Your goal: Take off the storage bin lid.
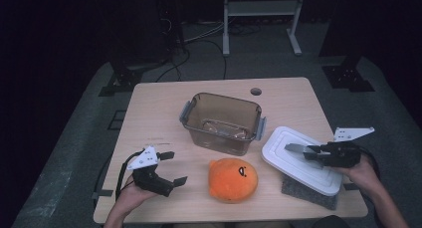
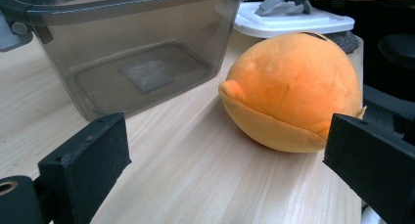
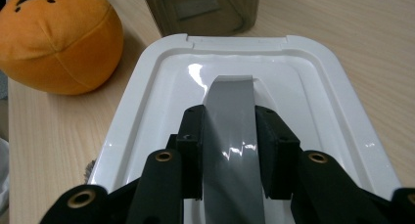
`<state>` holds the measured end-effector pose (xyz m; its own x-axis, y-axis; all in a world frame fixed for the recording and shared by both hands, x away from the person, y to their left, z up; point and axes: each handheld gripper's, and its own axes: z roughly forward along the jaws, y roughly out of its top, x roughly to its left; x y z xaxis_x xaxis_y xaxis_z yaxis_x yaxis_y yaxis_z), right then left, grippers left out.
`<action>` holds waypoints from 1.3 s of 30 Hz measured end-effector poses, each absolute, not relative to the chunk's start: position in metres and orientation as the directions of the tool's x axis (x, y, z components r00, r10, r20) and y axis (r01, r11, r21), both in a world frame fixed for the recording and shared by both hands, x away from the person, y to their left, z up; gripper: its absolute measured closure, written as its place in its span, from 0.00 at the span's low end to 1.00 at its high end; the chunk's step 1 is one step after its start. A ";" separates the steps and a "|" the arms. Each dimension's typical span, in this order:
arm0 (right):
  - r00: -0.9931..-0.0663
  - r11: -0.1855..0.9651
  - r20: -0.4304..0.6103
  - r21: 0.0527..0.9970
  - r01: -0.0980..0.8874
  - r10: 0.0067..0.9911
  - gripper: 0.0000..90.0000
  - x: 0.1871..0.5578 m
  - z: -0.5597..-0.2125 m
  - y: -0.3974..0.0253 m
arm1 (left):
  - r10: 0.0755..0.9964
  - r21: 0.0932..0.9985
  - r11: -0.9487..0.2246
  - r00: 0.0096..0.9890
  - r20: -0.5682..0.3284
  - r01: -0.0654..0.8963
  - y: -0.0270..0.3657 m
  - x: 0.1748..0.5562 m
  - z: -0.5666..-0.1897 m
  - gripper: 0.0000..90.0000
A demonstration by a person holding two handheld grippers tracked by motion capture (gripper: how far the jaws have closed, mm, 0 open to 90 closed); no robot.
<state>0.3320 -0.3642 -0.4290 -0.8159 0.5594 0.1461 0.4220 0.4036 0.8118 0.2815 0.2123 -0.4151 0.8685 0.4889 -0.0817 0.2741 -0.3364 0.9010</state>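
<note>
The right gripper point(image 1: 304, 149) is clamping the grey handle point(image 3: 230, 136) of the white rectangular plastic lid point(image 3: 147, 111), which is lying under its jaws. The left gripper point(image 1: 171, 167) is hovering with jaws spread apart; the round orange plush toy point(image 2: 293, 92) is sitting just ahead, the clear brown plastic bin point(image 2: 127, 53) beyond.
</note>
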 end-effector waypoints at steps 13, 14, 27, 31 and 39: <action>-0.810 0.403 0.166 0.801 0.444 0.562 0.72 0.329 -0.444 -0.362 | 0.495 0.905 -0.328 0.865 -0.078 0.270 0.215 0.282 -0.414 0.03; -0.810 0.402 0.167 0.801 0.444 0.562 0.71 0.329 -0.444 -0.361 | 0.495 0.905 -0.328 0.865 -0.078 0.270 0.215 0.282 -0.414 0.03; -0.815 0.368 0.145 0.838 0.403 0.561 0.54 0.325 -0.416 -0.354 | 0.495 0.903 -0.336 0.866 -0.073 0.268 0.216 0.282 -0.414 0.03; -0.839 0.374 0.131 0.851 0.368 0.527 0.51 0.320 -0.405 -0.343 | 0.498 0.903 -0.333 0.864 -0.077 0.272 0.216 0.282 -0.415 0.03; -0.874 0.381 0.126 0.864 0.329 0.469 0.45 0.316 -0.392 -0.320 | 0.501 0.902 -0.333 0.862 -0.076 0.273 0.218 0.283 -0.414 0.03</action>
